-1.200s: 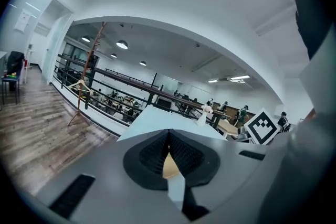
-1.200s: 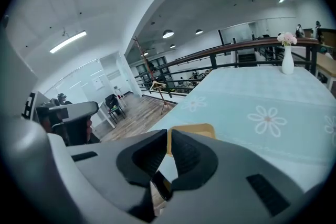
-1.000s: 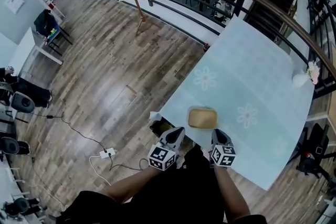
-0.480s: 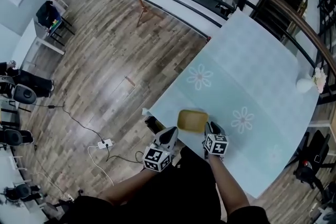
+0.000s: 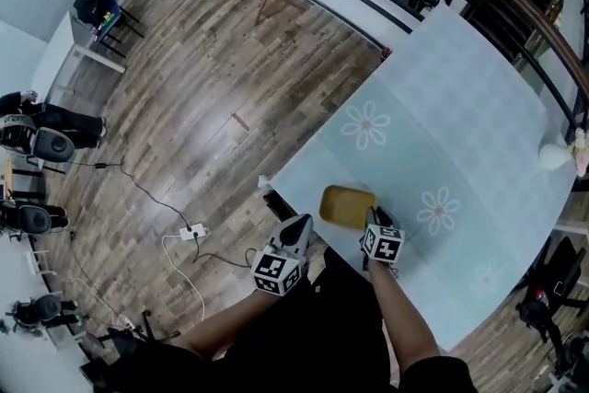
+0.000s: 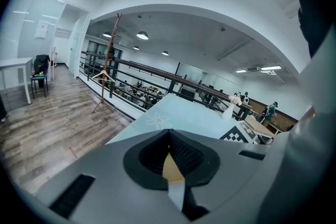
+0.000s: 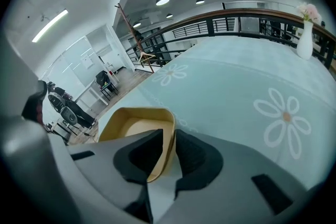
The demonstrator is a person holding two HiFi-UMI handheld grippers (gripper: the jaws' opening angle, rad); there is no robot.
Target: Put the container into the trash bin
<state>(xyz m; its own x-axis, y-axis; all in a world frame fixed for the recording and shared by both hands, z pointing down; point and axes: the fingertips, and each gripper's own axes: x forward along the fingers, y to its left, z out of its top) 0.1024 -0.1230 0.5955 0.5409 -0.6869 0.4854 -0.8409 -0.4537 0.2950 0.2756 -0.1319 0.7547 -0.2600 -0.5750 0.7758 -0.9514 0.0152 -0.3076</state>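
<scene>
Pale flowered table [image 5: 479,97] in the head view carries the tan container [image 5: 347,206] at its near corner, with the left claw [image 5: 301,224] just off the edge; the left gripper view shows that claw closed; the right gripper view shows the right claw [image 7: 169,134] parted astride the container's wall, not clamping.

The left forearm [image 5: 225,327] and right forearm [image 5: 402,327] reach forward side by side. The left gripper [image 5: 300,223] tilts gently down with its jaws together and nothing between them. The right gripper [image 5: 375,214] pitches more steeply, jaws apart astride the container [image 5: 348,206] wall.
</scene>
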